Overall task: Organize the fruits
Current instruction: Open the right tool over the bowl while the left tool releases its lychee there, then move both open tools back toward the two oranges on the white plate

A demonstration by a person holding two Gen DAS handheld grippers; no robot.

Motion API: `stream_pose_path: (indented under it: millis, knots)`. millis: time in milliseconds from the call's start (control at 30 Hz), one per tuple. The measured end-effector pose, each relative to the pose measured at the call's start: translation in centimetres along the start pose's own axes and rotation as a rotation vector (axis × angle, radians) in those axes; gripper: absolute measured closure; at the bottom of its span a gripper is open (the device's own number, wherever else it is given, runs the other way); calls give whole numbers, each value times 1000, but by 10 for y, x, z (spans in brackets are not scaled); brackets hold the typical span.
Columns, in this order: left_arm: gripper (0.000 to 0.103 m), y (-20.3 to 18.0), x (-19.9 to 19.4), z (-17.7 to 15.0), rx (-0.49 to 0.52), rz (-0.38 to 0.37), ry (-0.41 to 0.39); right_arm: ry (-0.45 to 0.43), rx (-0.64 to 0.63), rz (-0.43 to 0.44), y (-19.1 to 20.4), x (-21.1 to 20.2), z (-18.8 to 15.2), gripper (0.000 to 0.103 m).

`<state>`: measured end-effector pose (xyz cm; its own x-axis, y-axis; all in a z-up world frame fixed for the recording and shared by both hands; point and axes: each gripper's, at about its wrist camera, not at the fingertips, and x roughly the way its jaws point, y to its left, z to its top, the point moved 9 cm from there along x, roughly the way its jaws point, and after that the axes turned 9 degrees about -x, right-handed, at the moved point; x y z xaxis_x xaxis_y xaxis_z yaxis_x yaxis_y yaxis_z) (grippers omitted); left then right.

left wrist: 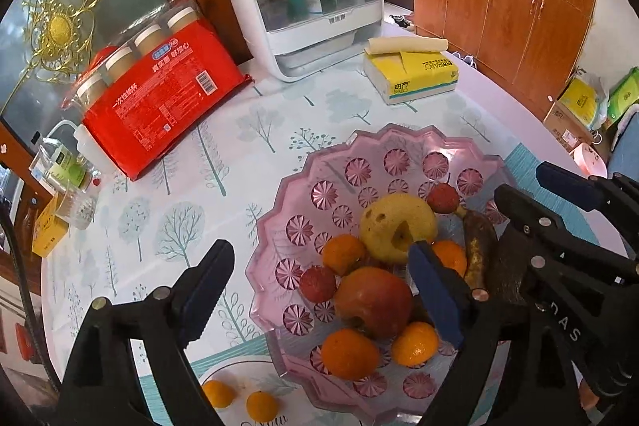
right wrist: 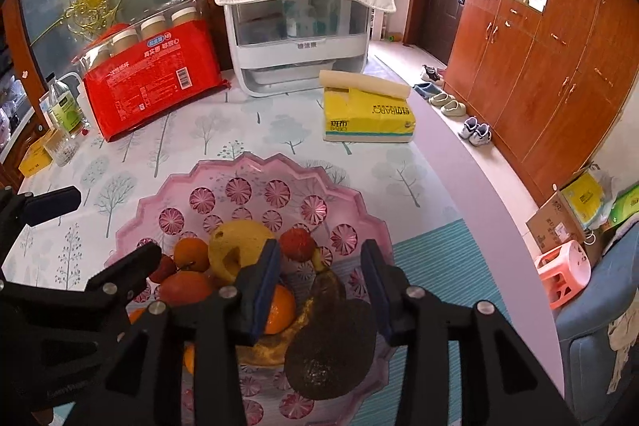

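A pink scalloped plastic fruit bowl [left wrist: 303, 170] [right wrist: 207, 182] holds a yellow pear-like fruit [left wrist: 395, 226] [right wrist: 235, 246], a red apple [left wrist: 375, 300], several oranges [left wrist: 347, 352], red lychees [left wrist: 443, 197] [right wrist: 297, 244] and a dark brown banana [left wrist: 479, 246] [right wrist: 331, 338]. Two small oranges [left wrist: 239, 400] lie on the table in front of the bowl. My left gripper [left wrist: 319, 290] is open over the bowl's left side, holding nothing. My right gripper [right wrist: 319, 282] is open with its jaws either side of the dark banana, apart from it.
A red pack of paper cups [left wrist: 159, 98] [right wrist: 155, 82], a white covered appliance [left wrist: 315, 6] [right wrist: 299, 26] and a yellow tissue pack [left wrist: 415, 72] [right wrist: 367, 112] stand behind the bowl. Bottles [left wrist: 68, 170] stand at the left. The table edge [right wrist: 479, 186] curves along the right.
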<state>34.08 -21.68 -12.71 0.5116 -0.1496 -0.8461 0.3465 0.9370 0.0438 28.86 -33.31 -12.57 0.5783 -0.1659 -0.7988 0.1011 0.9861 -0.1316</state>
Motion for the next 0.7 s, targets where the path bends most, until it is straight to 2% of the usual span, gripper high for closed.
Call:
stream_pose_path:
  millis: [433, 700]
  knots:
    - [15, 6, -22, -7, -58, -15, 17, -27, 9, 16, 3, -22, 2, 61]
    - [15, 4, -55, -7, -58, -20, -14, -62, 17, 16, 2, -47, 5, 61]
